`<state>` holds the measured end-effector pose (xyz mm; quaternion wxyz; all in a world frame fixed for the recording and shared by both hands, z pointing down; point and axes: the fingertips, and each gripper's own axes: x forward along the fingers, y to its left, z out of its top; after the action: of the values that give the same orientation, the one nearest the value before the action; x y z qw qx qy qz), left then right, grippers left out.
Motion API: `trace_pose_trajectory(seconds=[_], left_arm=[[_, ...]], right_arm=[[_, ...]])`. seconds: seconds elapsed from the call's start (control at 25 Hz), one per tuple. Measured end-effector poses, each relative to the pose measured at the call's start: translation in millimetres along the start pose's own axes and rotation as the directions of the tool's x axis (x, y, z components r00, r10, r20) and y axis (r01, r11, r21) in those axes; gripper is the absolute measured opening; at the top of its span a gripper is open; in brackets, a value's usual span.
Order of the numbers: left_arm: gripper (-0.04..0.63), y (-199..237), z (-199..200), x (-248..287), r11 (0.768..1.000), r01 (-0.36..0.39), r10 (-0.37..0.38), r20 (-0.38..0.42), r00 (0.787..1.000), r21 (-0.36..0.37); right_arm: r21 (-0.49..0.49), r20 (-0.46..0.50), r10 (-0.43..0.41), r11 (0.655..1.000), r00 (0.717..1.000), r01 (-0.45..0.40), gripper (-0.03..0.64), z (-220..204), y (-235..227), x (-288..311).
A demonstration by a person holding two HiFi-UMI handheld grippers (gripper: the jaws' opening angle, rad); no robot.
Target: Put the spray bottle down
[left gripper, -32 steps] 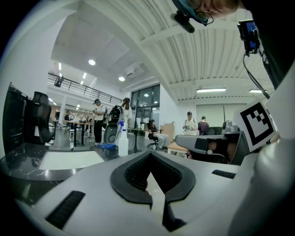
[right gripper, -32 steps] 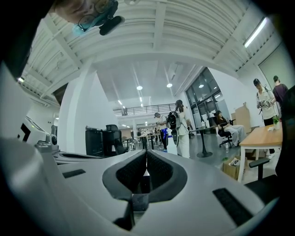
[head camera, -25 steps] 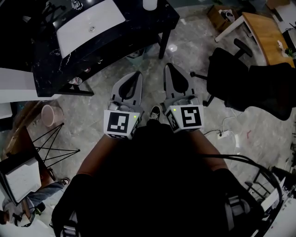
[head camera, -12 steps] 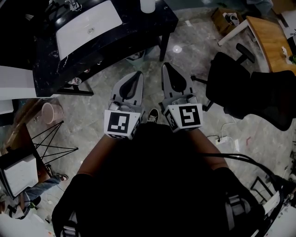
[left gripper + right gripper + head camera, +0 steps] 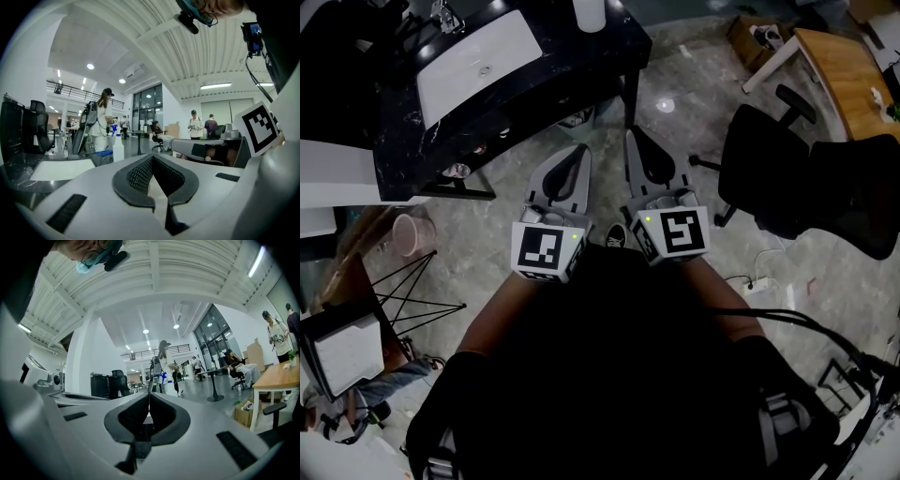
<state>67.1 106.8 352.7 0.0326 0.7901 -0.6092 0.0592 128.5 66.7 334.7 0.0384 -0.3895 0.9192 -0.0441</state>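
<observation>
A white bottle (image 5: 589,11) stands at the far edge of the black table (image 5: 534,84). In the left gripper view it is a white spray bottle (image 5: 113,137) with a blue head; it also shows small in the right gripper view as the spray bottle (image 5: 163,378). My left gripper (image 5: 578,150) and right gripper (image 5: 633,134) are held side by side over the floor, short of the table and pointing toward it. Both are shut with nothing between the jaws, as the left gripper (image 5: 152,157) and right gripper (image 5: 149,393) show close up.
A white basin (image 5: 478,58) is set into the black table. A black office chair (image 5: 787,178) and a wooden desk (image 5: 839,66) stand to the right, a pink bucket (image 5: 408,232) and a wire stand (image 5: 403,295) to the left. Several people stand in the hall beyond.
Both grippers, still shut and empty, have drifted a little forward toward the black table together with the person; the table and chair have shifted slightly in the head view.
</observation>
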Motion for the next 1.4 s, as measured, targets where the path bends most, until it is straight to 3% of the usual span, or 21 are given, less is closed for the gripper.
trace_pose_trajectory(seconds=[0.28, 0.88, 1.4], left_arm=[[-0.003, -3, 4, 4, 1.0, 0.025, -0.026, 0.011, 1.0, 0.017], [-0.003, 38, 3, 29, 1.0, 0.019, -0.019, 0.011, 1.0, -0.008], [-0.003, 94, -7, 93, 0.998, 0.041, -0.042, -0.017, 0.999, -0.054]], right_arm=[[0.003, 0.009, -0.036, 0.999, 0.999, 0.036, 0.014, 3, -8, -4], [-0.02, 0.002, -0.079, 0.997, 0.997, 0.079, 0.014, -1, -17, 31], [-0.012, -0.052, -0.098, 0.995, 0.994, 0.098, 0.014, -18, -40, 111]])
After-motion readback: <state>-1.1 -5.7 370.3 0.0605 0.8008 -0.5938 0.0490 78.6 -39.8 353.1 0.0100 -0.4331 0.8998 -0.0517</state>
